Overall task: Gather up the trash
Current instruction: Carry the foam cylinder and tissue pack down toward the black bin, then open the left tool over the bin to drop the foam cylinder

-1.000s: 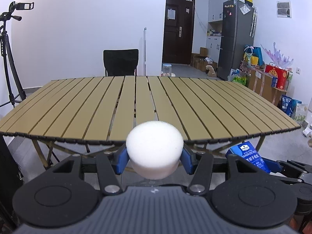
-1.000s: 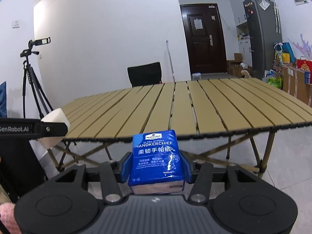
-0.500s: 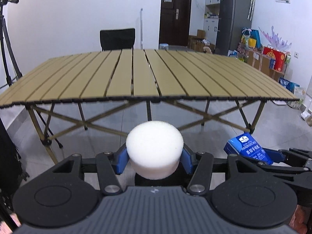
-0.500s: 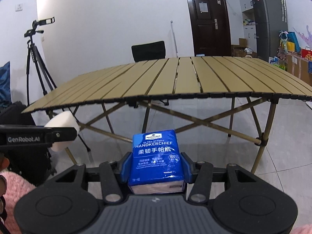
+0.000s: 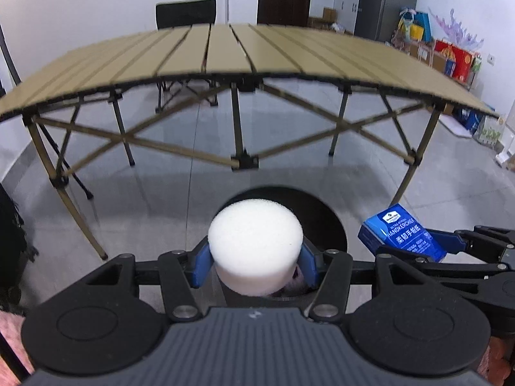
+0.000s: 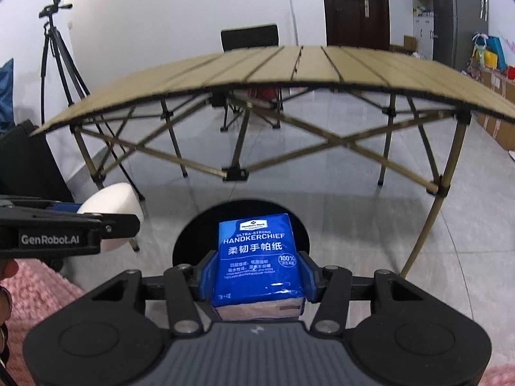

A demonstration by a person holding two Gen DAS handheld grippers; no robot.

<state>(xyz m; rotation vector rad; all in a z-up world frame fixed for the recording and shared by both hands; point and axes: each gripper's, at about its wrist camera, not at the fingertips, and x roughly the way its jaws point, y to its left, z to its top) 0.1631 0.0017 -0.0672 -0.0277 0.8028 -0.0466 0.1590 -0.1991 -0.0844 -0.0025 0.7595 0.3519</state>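
Observation:
My left gripper (image 5: 254, 257) is shut on a round white foam puck (image 5: 256, 238). It hangs over the dark round mouth of a black bin (image 5: 325, 218) on the floor. My right gripper (image 6: 257, 273) is shut on a blue handkerchief tissue pack (image 6: 257, 251), also above the bin's opening (image 6: 190, 238). In the left wrist view the tissue pack (image 5: 402, 231) shows at the right. In the right wrist view the foam puck (image 6: 112, 202) shows at the left in the other gripper.
A tan slatted folding table (image 5: 225, 51) on crossed legs stands just beyond the bin, with a black chair (image 5: 185, 13) behind it. A tripod (image 6: 61, 64) stands at the left, boxes and bags (image 5: 450, 54) along the right wall. A pink sleeve (image 6: 38, 289) shows low left.
Both grippers have sunk and tipped downward with their loads. The tabletop has risen in view, its legs and the floor have appeared, and the black bin has come in under the held things.

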